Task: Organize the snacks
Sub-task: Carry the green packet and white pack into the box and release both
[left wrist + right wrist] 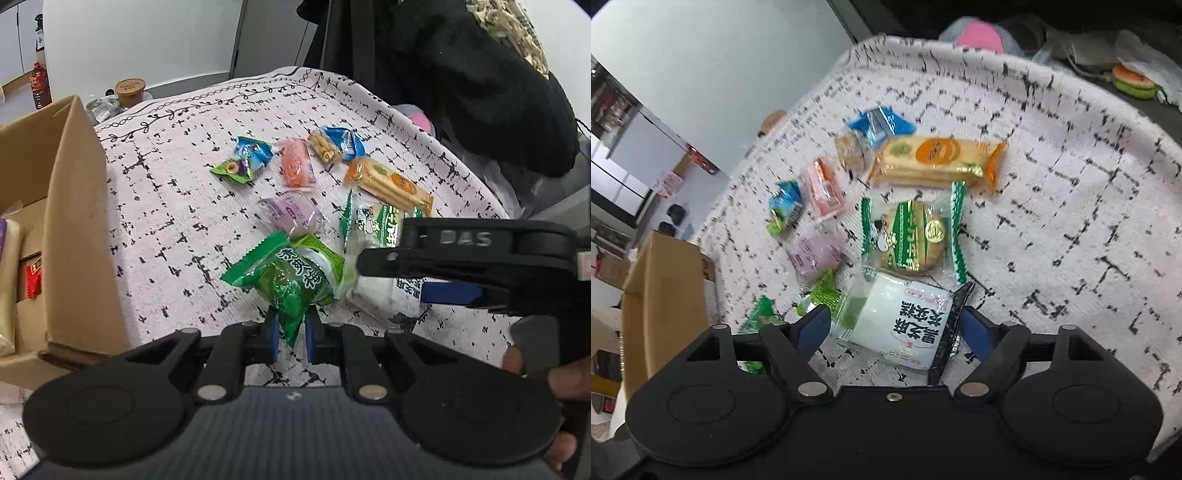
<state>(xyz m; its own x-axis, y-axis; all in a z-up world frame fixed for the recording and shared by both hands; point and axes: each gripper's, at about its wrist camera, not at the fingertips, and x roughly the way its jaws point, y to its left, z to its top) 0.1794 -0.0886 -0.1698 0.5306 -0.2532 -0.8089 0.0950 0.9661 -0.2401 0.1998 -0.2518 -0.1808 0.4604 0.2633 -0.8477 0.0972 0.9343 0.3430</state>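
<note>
My left gripper [290, 334] is shut on the lower tail of a green snack packet [291, 280], held just above the white black-flecked tablecloth [177, 206]. Just to its right a white packet [373, 291] lies on the cloth. My right gripper [894, 326] is open and straddles this white packet with black print [905, 328]; its blue pads [812, 328] stand beside the packet's two edges. In the left wrist view the right gripper [391, 280] reaches in from the right. Beyond lie a green-striped round cake [912, 236] and an orange biscuit pack [934, 158].
An open cardboard box [74, 221] holding some packets stands at the cloth's left edge. More snacks lie further back: a purple one [290, 216], a pink one [295, 168], blue ones [341, 142] and a blue-green one [240, 164]. A person's dark clothing [480, 92] is at the right.
</note>
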